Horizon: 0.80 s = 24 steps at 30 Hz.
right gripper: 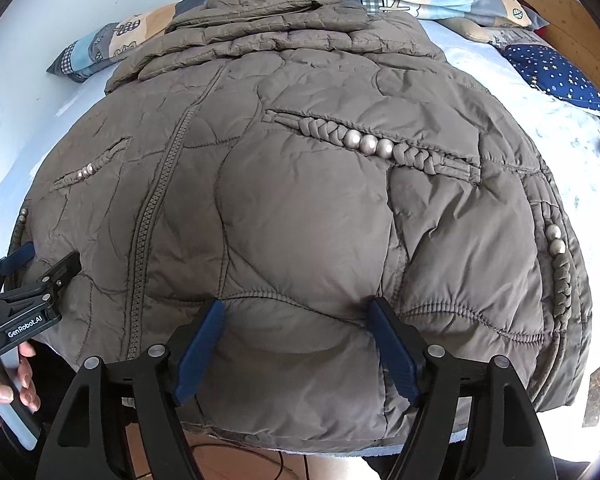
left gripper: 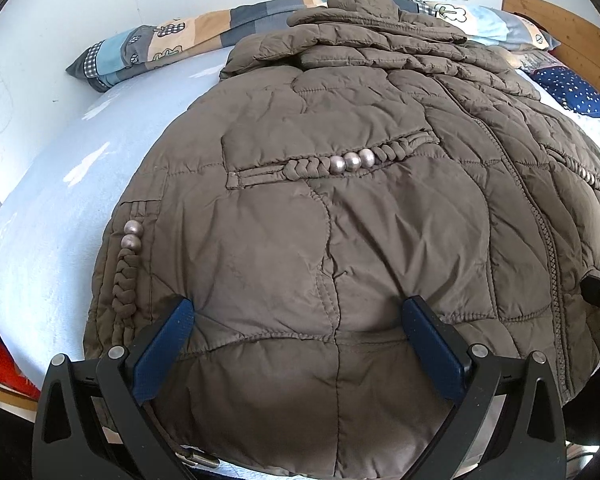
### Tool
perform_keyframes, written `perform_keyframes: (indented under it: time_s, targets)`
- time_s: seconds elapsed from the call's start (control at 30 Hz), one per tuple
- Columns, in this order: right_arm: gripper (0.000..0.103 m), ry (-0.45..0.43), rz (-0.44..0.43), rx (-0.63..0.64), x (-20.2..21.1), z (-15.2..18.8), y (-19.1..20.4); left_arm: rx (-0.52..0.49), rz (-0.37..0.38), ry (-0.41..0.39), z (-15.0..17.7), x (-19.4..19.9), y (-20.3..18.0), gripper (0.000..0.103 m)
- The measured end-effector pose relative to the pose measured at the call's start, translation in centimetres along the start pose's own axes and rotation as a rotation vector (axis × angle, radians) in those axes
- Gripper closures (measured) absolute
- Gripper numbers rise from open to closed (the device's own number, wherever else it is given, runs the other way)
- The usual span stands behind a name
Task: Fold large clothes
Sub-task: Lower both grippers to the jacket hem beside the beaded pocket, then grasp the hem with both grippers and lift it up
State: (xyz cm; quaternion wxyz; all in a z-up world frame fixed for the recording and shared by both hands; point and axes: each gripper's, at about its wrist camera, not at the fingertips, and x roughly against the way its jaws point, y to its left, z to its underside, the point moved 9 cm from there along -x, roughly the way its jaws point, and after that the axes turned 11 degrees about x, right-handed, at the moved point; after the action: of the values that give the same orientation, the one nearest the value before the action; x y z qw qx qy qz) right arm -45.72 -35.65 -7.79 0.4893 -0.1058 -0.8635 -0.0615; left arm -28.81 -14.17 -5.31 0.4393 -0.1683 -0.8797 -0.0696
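My left gripper (left gripper: 298, 312) has its black arms and blue-padded fingers (left gripper: 168, 344) spread wide over the hem of the olive-brown quilted puffer jacket (left gripper: 340, 208); the tips press into the padded fabric but nothing is pinched between them. My right gripper (right gripper: 298, 314) is set the same way, wide apart with its blue pads (right gripper: 392, 348) dug into the hem on the other side of the closed front zipper (right gripper: 148, 216), gripping nothing. In the right view my left hand (right gripper: 4, 380) wraps the handle of the left gripper at the jacket's lower corner.

The jacket lies front-up on the pale blue bedsheet (left gripper: 60, 184), hem nearest me, its hood and sleeves bunched in folds at the far end. Braided pocket trims with silver metal beads (left gripper: 352, 161) run across each front panel, and similar beaded braids (right gripper: 556, 240) follow the side seams.

Beyond the hood sits a patchwork pillow in blue, tan and grey (left gripper: 156, 44). A navy star-print cushion (right gripper: 556, 76) lies on the right, beside the wooden bed frame (right gripper: 572, 28).
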Motion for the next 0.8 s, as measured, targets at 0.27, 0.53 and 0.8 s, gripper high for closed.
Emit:
perform_keyframes:
  time_s: [0.27,0.53,0.8]
  targets:
    - [0.013,0.009,-0.070,0.011,0.1,-0.2,0.4,-0.017,-0.004,0.033,-0.3,0.1,-0.2,0.000]
    - [0.019,-0.213,-0.190,-0.169,7.9,-2.5,-4.4,0.086,0.115,0.021,-3.1,5.0,2.8,0.000]
    - [0.019,-0.211,-0.074,-0.577,10.2,4.2,-17.9,0.409,0.119,0.188,-1.3,3.8,13.2,0.002]
